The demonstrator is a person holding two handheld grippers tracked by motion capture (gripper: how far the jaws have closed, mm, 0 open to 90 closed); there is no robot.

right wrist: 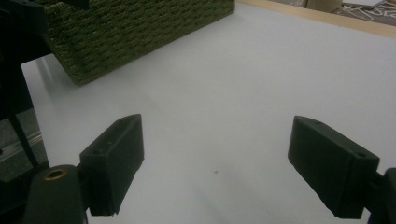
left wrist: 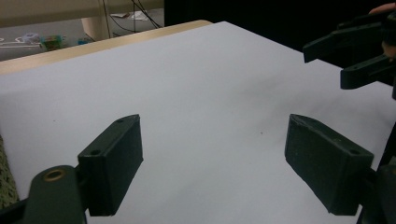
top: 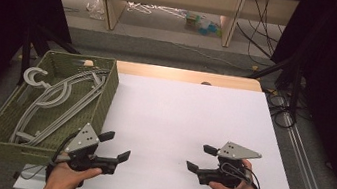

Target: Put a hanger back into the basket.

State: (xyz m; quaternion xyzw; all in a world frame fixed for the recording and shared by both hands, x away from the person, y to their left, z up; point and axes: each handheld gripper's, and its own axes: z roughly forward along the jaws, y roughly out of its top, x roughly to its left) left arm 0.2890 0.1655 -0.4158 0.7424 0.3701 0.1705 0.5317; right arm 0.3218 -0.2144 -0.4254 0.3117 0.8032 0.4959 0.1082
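1. At far left we see a green woven basket (top: 105, 96) on the worktop's (top: 187, 122) left edge, hanging a little over it. We judge it sits there to keep the white middle free for work.
2. In the basket lie several grey hangers (top: 56, 103), stacked roughly along its length, with one hook (top: 33, 76) curling up over the far left rim. We cannot count them exactly. They are the nearest things to our hands, so we take them as what the work is about; all of them lie inside the basket, none on the worktop.
3. Our left gripper (top: 115, 148) rests low by the basket's near right corner, fingers (left wrist: 112, 161) spread wide with nothing between them. It points toward the middle of the worktop, not at the basket, which reads to us as a waiting pose, not a reach.
4. The white sheet between the grippers is bare, which suits laying a hanger down.
5. Our right gripper (top: 199, 159) sits at the near right, aimed left toward the other one, well apart from it. Its fingers (right wrist: 114, 161) are also wide open and hold nothing; the basket's wall (right wrist: 140, 28) shows beyond them in the right gripper view.
6. We judge the next move falls to the left gripper, being nearer the basket; it must turn toward the hangers.
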